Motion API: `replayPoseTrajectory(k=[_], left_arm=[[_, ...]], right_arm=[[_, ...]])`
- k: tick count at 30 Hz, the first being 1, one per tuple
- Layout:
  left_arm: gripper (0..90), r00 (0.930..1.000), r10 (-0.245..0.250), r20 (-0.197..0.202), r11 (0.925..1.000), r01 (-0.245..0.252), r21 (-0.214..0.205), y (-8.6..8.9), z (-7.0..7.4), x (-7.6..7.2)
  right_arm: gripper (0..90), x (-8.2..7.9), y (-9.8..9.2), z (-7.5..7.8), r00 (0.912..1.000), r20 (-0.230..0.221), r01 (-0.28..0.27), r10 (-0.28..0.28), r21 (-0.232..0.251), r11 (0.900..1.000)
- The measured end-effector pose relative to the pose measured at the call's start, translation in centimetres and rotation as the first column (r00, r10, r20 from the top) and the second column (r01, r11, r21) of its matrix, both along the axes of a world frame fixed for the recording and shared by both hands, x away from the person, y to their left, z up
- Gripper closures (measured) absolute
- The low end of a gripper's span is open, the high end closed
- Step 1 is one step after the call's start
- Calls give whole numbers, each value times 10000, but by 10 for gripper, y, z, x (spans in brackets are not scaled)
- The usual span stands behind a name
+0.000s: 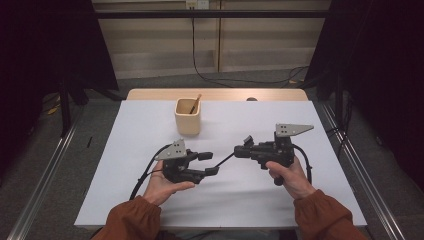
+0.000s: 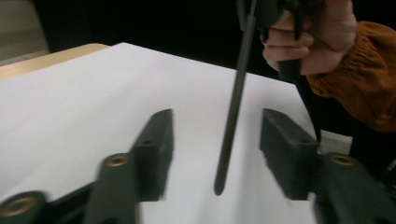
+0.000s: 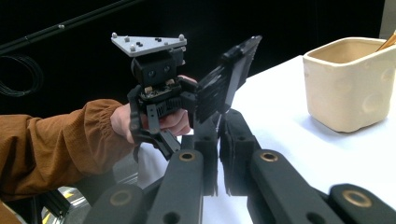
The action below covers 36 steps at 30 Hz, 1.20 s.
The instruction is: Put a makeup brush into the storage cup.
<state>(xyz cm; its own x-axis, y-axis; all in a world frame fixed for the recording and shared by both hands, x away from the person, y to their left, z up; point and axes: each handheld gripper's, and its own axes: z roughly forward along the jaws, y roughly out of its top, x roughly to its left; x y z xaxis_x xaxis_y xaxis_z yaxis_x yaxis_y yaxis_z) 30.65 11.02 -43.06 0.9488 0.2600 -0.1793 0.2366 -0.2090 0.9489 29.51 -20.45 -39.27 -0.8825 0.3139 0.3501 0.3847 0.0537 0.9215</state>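
right gripper (image 1: 246,145) clamped on one end of a thin black stick (image 1: 225,161), held slanting above mid worktop (image 1: 310,200). left gripper (image 1: 210,163) spread apart around the stick's other end, pads not touching. cream cup (image 1: 188,117) with a pencil well beyond, near the far edge. bare white sheet all around, widest toward the near corners.

no readable text, labels, brands or numbers showing anywhere: nothing legible on the cream ceramic square cup (image 1: 188,120), the white table cover (image 1: 150,150) or the grey three-cornered metal plate (image 3: 148,45).
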Motion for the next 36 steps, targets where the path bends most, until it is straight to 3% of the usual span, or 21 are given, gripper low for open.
replayPoseTrajectory(k=[4, 6, 10, 14, 19, 24, 28, 36], left_arm=[[193, 9994, 331, -115, 9994, -330, 114, 2, 2, 0], [110, 9987, 510, 50, 9986, -511, 134, 3, 4, -1], [43, 9976, 690, -100, 9976, -691, -19, 6, 7, 0], [8, 9980, 620, -90, 9980, -621, -98, 11, 9, 1], [10, 9982, 588, -120, 9980, -591, -237, 17, 11, 1], [10, 9975, 711, 52, 9975, -711, 32, 18, 11, 0], [12, 9989, 462, -30, 9989, -462, 77, 17, 11, -1], [13, 9990, 457, 2, 9985, -457, 294, 15, 10, -2]], right_arm=[[857, -1, -2, 2, 10000, 84, 13, -13, -45, 10000], [857, -1, -4, 3, 9999, 104, 65, -65, -26, 10000], [857, 0, -8, 9, 9994, 121, 314, -313, -100, 9995], [857, 1, -10, 17, 9992, 197, 352, -352, 2, 9994], [858, 4, -10, 24, 9995, 32, 315, -314, -388, 9987], [857, 10, -9, 25, 9991, -36, 422, -425, -697, 9967], [857, 15, -7, 25, 9991, -144, 391, -406, -953, 9947], [858, 19, -1, 35, 9999, -145, 53, -78, -1620, 9868]])
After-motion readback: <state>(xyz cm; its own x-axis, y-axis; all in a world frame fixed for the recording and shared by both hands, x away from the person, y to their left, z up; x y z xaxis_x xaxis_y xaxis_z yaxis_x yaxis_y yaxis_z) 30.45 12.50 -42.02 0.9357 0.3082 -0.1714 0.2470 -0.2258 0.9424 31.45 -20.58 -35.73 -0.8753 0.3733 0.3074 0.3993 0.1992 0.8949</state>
